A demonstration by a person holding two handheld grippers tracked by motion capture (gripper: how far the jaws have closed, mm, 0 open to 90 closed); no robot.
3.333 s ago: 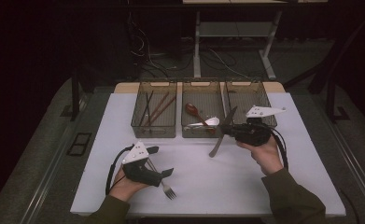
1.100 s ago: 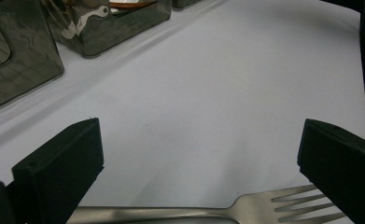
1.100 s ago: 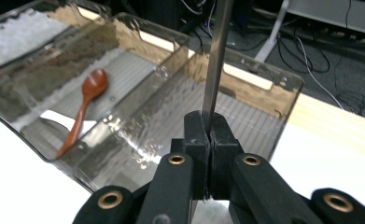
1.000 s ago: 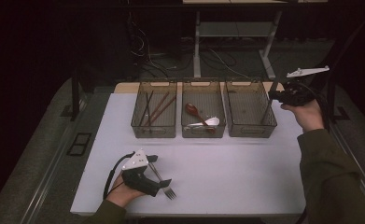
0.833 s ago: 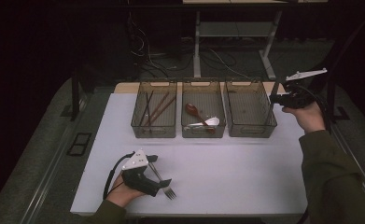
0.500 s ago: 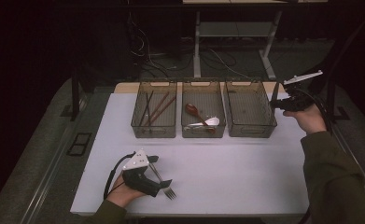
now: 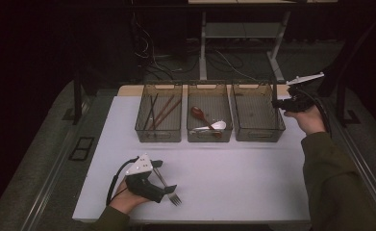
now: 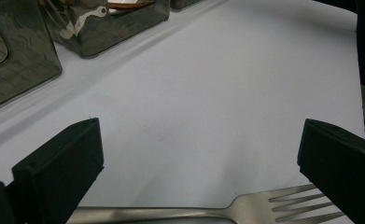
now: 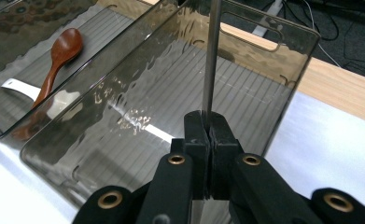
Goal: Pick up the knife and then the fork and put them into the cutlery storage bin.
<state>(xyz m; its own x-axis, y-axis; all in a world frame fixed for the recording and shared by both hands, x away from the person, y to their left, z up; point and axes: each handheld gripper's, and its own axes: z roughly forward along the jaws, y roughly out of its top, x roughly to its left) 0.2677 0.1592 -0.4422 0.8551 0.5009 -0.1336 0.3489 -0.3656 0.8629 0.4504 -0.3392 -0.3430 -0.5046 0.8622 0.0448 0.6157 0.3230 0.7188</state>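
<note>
Right gripper (image 7: 278,103), jaws clamped on slim silver knife (image 9: 211,56), is sinking lower over empty smoky plastic bin (image 7: 256,114), nearing release. Left gripper (image 7: 164,179), jaws apart, is straddling steel fork (image 8: 245,212) on white surface (image 7: 233,168).

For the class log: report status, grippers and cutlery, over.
Right gripper shut on knife above right bin. Left gripper open, jaws astride fork on table. Nothing in the way.

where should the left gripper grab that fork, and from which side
Grip the fork on its slim handle, just behind the tines, coming straight down from above. It lies flat on the white table, crosswise between the open left gripper, so the jaws could close across the narrow handle.
</note>
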